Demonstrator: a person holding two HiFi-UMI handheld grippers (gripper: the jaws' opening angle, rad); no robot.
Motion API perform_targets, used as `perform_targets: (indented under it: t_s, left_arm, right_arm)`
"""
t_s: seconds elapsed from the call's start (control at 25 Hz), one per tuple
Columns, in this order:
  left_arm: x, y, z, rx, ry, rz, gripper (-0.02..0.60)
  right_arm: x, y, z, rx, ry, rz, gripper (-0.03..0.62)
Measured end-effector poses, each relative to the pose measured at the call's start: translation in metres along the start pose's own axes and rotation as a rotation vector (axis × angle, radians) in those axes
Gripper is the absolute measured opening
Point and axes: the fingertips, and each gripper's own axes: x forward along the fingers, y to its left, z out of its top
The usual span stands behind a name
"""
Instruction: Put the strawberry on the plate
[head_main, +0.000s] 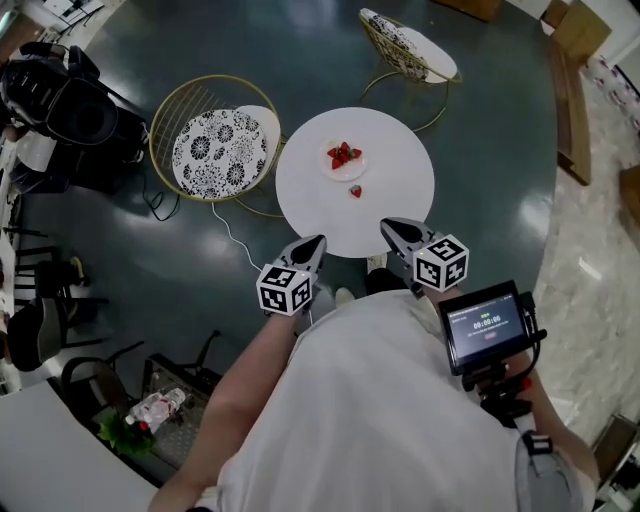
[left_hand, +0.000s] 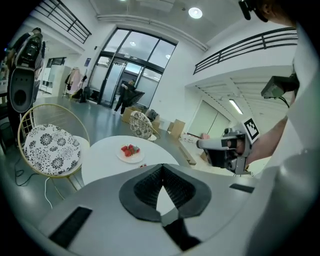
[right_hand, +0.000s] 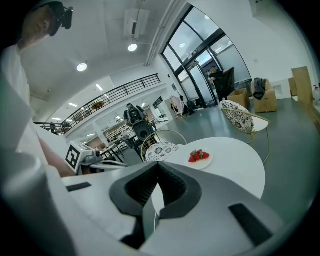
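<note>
Currently both claws hover on the person's side of the plate (head_main: 340, 175), well apart from it, at the near rim of the round white table (head_main: 400, 160) that carries it.

Left gripper (head_main: 319, 241): its own view shows the ribbed pads meeting at the tips (left_hand: 162, 166), nothing between them. Pinched tight, empty.

Right gripper (head_main: 385, 225): same picture in its own view, tips pressed together (right_hand: 158, 164), nothing caught. It sits a little nearer the plate than the left one.

Plate: small, white, carries a cluster of red berries (head_main: 344, 154). The cluster also shows from the left gripper view (left_hand: 129, 149) and the right gripper view (right_hand: 198, 155).

Strawberry (head_main: 355, 191): one loose fruit lying on the bare tabletop just beside the plate, on the side toward the person, not touching its rim. From the left gripper view only a red sliver of it (left_hand: 143, 165) peeps over the gripper body, below the plate (left_hand: 131, 158).

Left of the plate, off the table: a wire chair with a black-and-white patterned cushion (head_main: 212, 150). Beyond the plate: a second chair of the same kind (head_main: 408, 45). Dark glossy floor (head_main: 480, 130) all round.
</note>
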Motion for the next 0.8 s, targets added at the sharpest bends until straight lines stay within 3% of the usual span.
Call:
perform_targets:
  t_s: [0.36, 0.6, 0.8]
  left_arm:
    - [0.071, 0.016, 0.011, -0.047, 0.064, -0.011, 0.006]
    - [0.116, 0.031, -0.001, -0.076, 0.145, -0.012, 0.006]
    - [0.146, 0.055, -0.011, -0.118, 0.185, 0.062, 0.006]
  right_arm:
    - [0.022, -0.060, 0.005, 0.060, 0.037, 0.013, 0.006]
    - [0.042, -0.099, -0.002, 0.109, 0.072, 0.023, 0.006]
    - [0.064, -0.130, -0.004, 0.127, 0.094, 0.046, 0.006]
